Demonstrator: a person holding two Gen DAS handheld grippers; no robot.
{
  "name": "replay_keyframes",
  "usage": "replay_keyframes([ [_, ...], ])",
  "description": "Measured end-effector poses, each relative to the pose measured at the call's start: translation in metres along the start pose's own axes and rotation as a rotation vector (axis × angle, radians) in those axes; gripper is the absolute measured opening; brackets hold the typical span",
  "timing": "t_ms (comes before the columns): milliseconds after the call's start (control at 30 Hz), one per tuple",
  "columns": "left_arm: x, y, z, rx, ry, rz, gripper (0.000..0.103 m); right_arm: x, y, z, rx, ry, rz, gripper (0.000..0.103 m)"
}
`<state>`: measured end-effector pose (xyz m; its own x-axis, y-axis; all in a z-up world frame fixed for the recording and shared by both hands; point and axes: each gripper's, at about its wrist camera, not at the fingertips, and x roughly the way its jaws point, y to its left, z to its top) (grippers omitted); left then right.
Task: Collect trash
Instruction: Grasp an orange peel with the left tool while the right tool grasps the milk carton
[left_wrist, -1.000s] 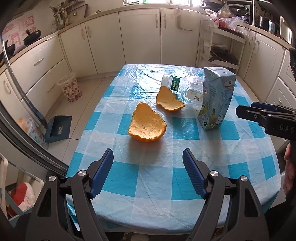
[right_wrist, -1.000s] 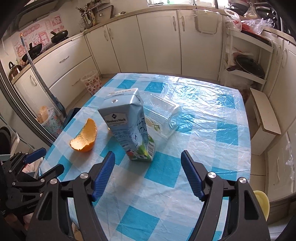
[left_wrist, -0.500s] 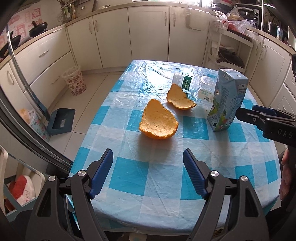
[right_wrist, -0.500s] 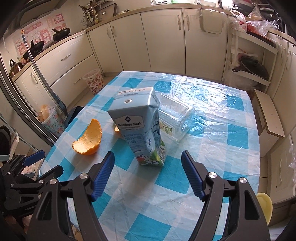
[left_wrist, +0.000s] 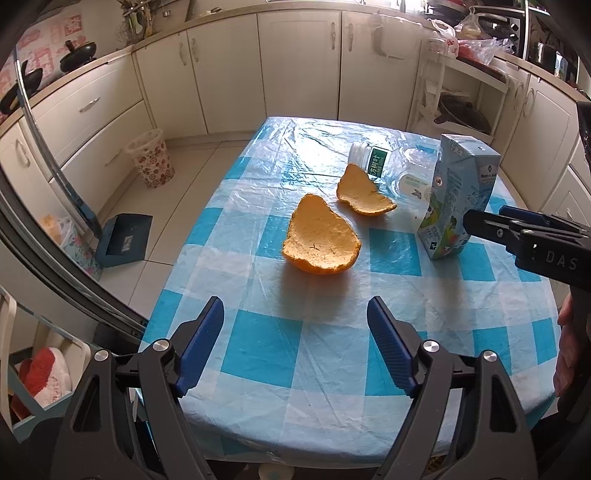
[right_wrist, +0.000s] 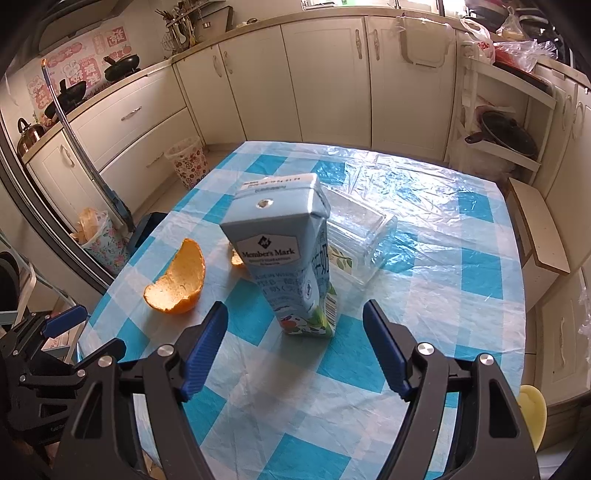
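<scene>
Here, the right gripper is held spread wide at lower centre, the upright carton just beyond it; the left gripper is likewise held apart below the orange peel at mid-frame.

The table wears a cloth checked in bright blue, pale blue and white under a clear glossy film. The two peel pieces, the nearer peel and the farther peel, are orange outside and pale yellow-orange inside. The carton is light blue with a white label band, dark lettering and a green and red picture low on its side. The clear bottle carries a green label and a white cap. The left gripper and right gripper are black with dark blue ribbed pads. The wastebasket is white with a red floral print.
</scene>
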<state>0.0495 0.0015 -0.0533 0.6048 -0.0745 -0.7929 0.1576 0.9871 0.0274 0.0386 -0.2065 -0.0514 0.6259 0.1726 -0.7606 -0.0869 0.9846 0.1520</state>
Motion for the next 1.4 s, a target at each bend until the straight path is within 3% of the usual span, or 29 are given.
replay_keyframes([
  [900,0.01,0.018,0.002,-0.074,0.035,-0.011,0.079,0.025,0.006,0.01,0.062,-0.012,-0.024,0.073],
  [1167,0.036,0.03,0.035,-0.162,0.058,-0.061,0.079,0.028,0.005,0.011,0.075,-0.013,-0.028,0.073],
  [1400,0.063,0.023,0.038,-0.187,0.103,-0.108,0.079,0.029,0.001,0.012,0.085,-0.01,-0.022,0.073],
])
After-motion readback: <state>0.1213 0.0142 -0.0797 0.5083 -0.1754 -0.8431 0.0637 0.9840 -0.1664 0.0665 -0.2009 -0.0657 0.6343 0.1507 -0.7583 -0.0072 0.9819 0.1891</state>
